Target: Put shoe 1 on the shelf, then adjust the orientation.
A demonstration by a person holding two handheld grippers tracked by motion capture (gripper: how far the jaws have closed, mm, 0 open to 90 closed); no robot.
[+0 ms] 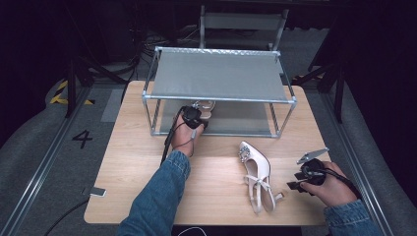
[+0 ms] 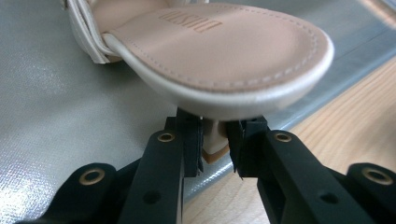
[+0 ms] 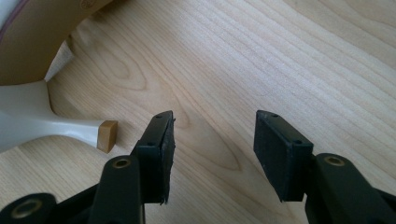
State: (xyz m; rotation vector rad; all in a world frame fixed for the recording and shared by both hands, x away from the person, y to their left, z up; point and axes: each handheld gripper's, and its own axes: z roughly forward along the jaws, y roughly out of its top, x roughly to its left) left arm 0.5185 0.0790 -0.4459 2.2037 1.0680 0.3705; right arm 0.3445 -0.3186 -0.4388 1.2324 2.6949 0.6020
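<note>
A wooden worktop (image 1: 147,167) carries a metal rack (image 1: 219,73) in the upper middle of the high view. One pale shoe (image 2: 219,56) is set on the rack's lower grey shelf (image 2: 60,107), its heel clenched by the left tool (image 2: 215,149). The second shoe (image 1: 258,172) lies on the worktop at lower right, untouched; the right tool (image 3: 212,140) is held released beside its heel. About half appears done.
</note>
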